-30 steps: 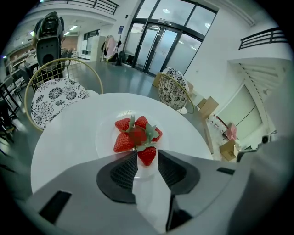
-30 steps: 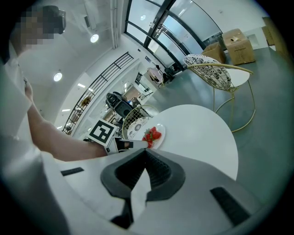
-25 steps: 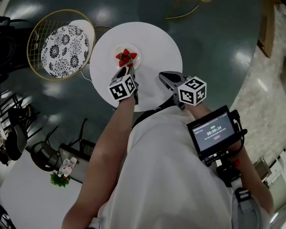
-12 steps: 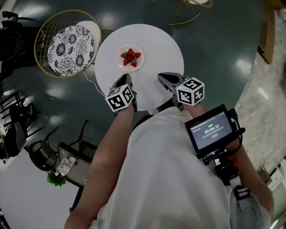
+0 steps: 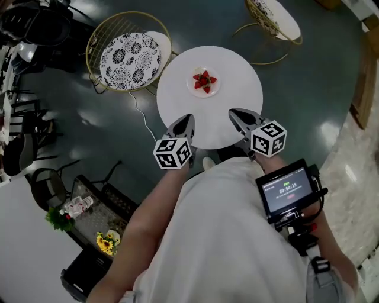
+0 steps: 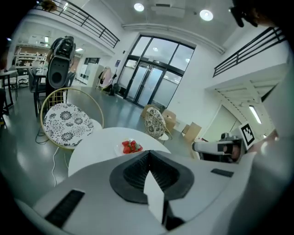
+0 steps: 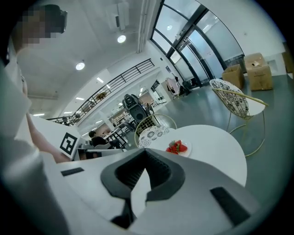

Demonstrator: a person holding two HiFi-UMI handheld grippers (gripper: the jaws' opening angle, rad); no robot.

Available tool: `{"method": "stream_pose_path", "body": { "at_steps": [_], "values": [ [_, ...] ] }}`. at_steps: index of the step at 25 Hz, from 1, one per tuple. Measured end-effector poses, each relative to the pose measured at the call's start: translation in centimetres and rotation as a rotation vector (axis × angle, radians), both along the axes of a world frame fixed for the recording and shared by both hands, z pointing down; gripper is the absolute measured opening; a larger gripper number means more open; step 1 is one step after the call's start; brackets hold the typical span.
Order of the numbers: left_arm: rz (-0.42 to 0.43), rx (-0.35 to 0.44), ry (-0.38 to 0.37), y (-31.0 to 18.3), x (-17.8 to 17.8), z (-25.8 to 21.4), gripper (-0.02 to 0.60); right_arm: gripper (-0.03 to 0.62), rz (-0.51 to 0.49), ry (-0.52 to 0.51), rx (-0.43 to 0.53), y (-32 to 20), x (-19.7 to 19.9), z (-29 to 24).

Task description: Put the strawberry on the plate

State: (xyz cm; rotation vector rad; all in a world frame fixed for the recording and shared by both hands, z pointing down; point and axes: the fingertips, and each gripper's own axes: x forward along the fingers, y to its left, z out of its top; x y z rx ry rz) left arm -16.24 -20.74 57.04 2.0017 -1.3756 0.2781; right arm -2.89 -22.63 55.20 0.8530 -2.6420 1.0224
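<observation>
1. The table (image 5: 237, 112) is round, smooth and white, and it stands on a glossy dark floor.
2. A small round white plate (image 5: 195, 89) lies on the table's far half, and the glossy red strawberries (image 5: 203, 79) with green tops are heaped on it.
3. The left gripper (image 5: 183, 123) hangs over the table's near edge. Its ribbed dark pads are pressed together with nothing between them (image 6: 148, 156).
4. The right gripper (image 5: 238, 116) hangs beside it over the same near edge. Its jaws are likewise closed and empty (image 7: 146, 153).
5. Each gripper carries a white cube printed with black squares: the left cube (image 5: 173, 152) and the right cube (image 5: 269, 137).
6. A gold wire chair (image 5: 129, 59) with a black-and-white flowered cushion stands just left of the table.
7. A second wire chair (image 5: 275, 18) stands beyond the table's far right.
8. A second ago the left gripper was at the plate. It has since drawn back to the near edge, well apart from the fruit, while the right gripper has kept its place.
9. The count is one table, one plate, two chairs, two grippers and two cubes. The strawberries are several, but their exact number cannot be told.
</observation>
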Motion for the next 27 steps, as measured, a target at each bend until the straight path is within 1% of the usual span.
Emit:
{"method": "stream_pose_path", "body": {
  "at_steps": [6,10,14,17,21,23,27],
  "values": [
    [0.023,0.095,0.001,5.2,-0.6,-3.4,0.006,0.006,-0.019,-0.006,0.077,4.4,-0.5,-3.4],
    [0.028,0.131,0.019,8.7,-0.8,-4.7,0.006,0.006,-0.025,-0.003,0.118,7.8,-0.6,-4.8],
    [0.041,0.161,0.028,12.5,-0.9,-6.6,0.006,0.006,-0.022,0.003,0.158,12.1,-0.6,-7.4],
    [0.07,0.167,0.035,13.3,-0.8,-6.0,0.006,0.006,-0.021,0.002,0.166,13.1,-0.4,-7.1],
    [0.128,0.178,0.068,14.5,0.1,-5.4,0.006,0.006,-0.002,0.012,0.175,13.9,0.8,-6.5],
    [0.114,0.188,0.05,14.3,-0.8,-5.3,0.006,0.006,-0.009,0.007,0.189,13.4,0.4,-6.3],
    [0.048,0.22,-0.007,12.2,-3.7,-6.1,0.006,0.006,-0.065,-0.024,0.228,11.1,-2.1,-6.8]
  ]
}}
